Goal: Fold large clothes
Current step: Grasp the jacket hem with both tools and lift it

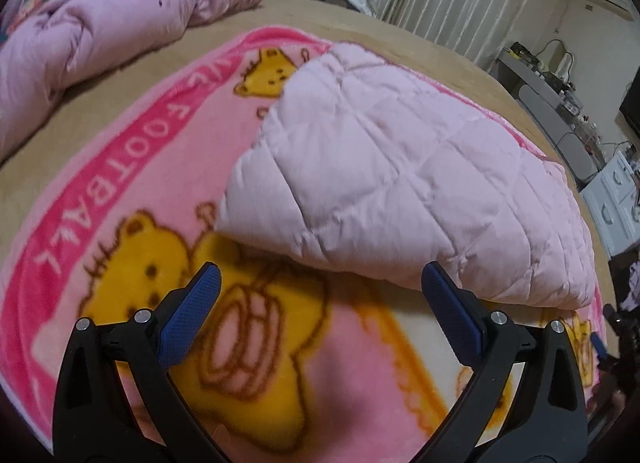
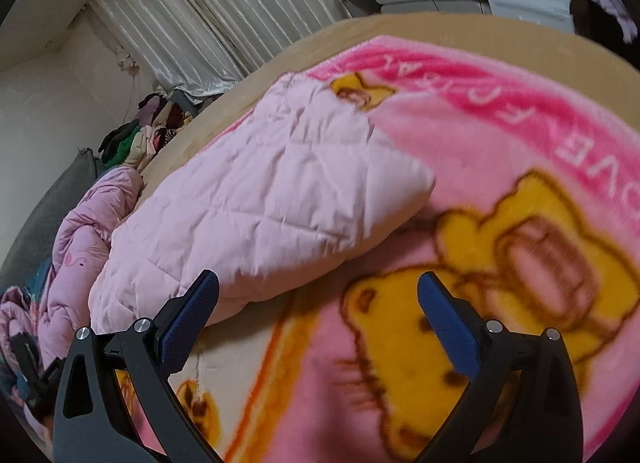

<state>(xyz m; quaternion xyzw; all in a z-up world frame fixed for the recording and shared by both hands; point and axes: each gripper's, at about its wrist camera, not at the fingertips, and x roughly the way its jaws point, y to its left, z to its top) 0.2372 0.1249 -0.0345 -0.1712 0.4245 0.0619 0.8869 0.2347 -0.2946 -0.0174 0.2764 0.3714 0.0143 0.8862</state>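
A pale pink quilted garment [image 1: 400, 183] lies folded over on a pink fleece blanket [image 1: 132, 167] with yellow bears and the word FOOTBALL. My left gripper [image 1: 320, 275] is open and empty, just in front of the garment's near edge. In the right wrist view the same quilted garment [image 2: 260, 199] lies on the blanket [image 2: 500, 167]. My right gripper [image 2: 318, 283] is open and empty, close to the garment's near edge, with its left finger [image 2: 192, 311] beside the fold.
A crumpled pink duvet [image 1: 100, 35] lies at the far left of the tan bed [image 1: 360, 23]. A pile of clothes [image 2: 152, 131] sits by the curtains [image 2: 208, 3]. A grey desk [image 1: 552, 103] and white drawers [image 1: 620, 199] stand at the right.
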